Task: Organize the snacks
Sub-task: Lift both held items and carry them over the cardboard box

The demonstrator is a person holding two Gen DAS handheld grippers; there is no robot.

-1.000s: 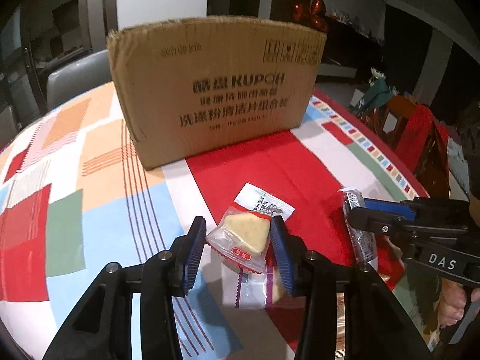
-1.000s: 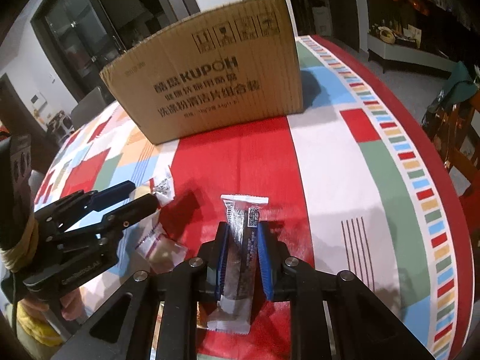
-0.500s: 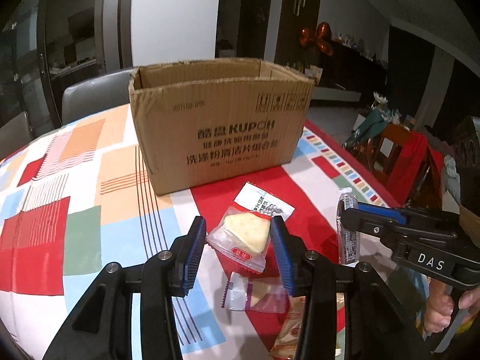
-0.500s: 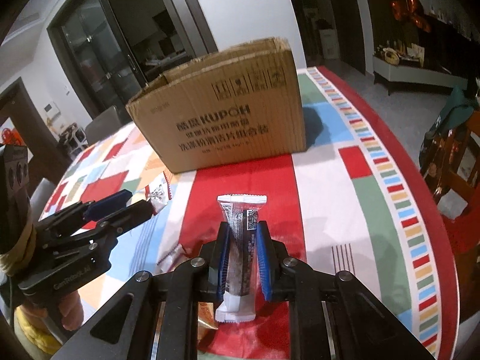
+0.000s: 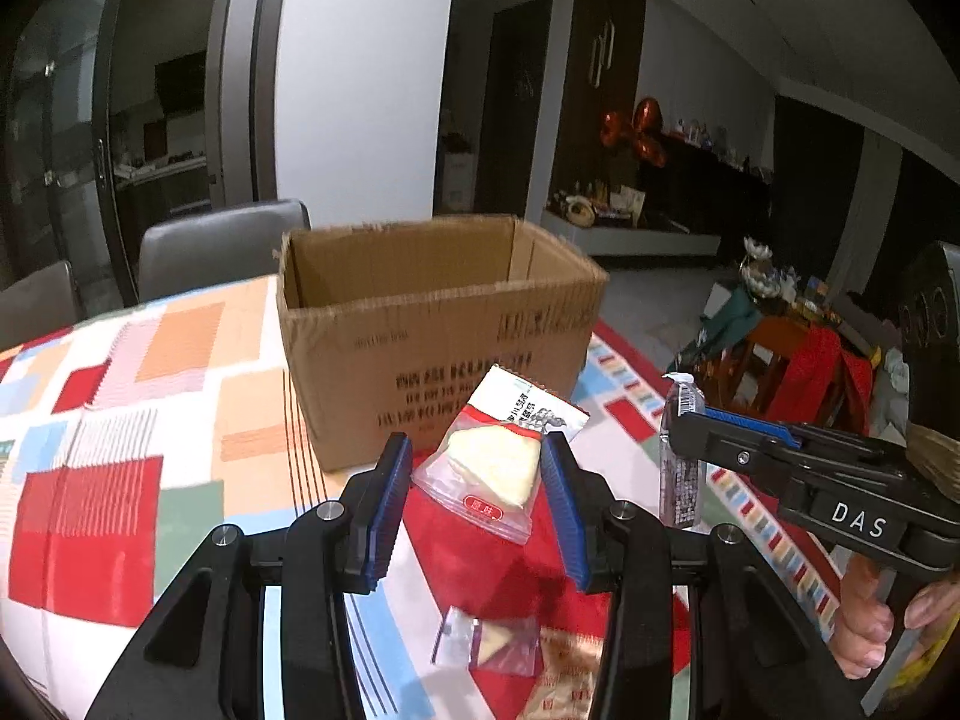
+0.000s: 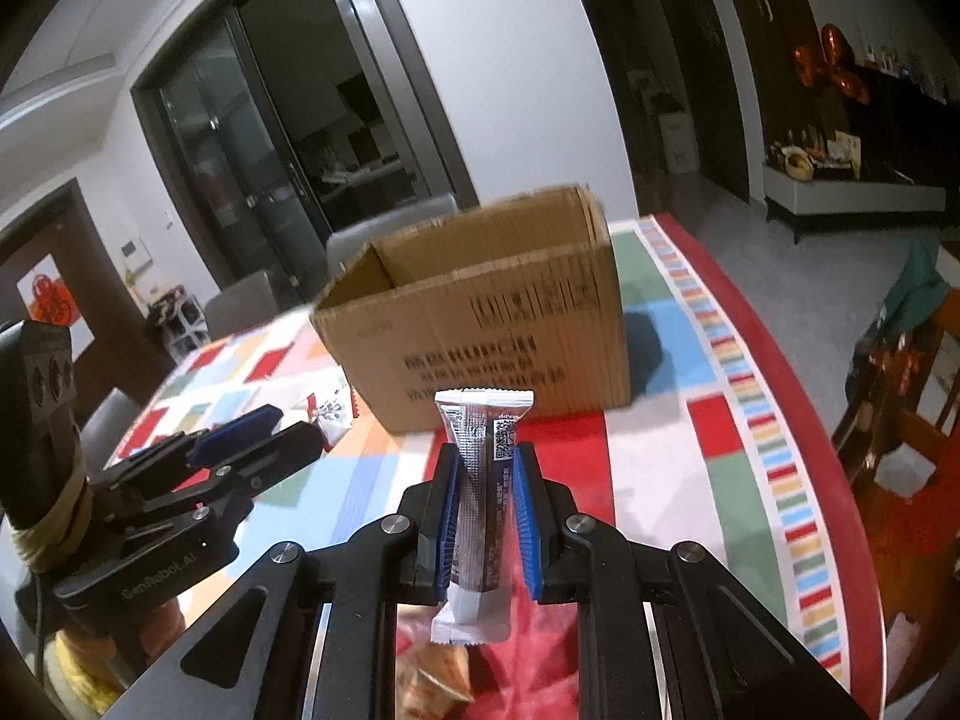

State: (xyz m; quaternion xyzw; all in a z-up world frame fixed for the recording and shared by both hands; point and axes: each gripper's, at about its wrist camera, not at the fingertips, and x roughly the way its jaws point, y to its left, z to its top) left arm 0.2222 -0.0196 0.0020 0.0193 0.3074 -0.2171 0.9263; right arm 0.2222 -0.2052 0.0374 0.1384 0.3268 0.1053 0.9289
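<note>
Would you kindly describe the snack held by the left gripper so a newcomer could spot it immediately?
Start at the open cardboard box on the patchwork tablecloth. Just in front of it, the left gripper holds up a clear packet between its blue fingers. Unlike the dark, narrow bar in the right gripper, it shows a pale triangular wedge and a small red label.

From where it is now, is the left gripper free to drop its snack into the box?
Probably yes. The left gripper holds the wedge snack packet above the table, the cardboard box stands open-topped straight ahead, and nothing lies between them. The right gripper stays off to the side.
</note>
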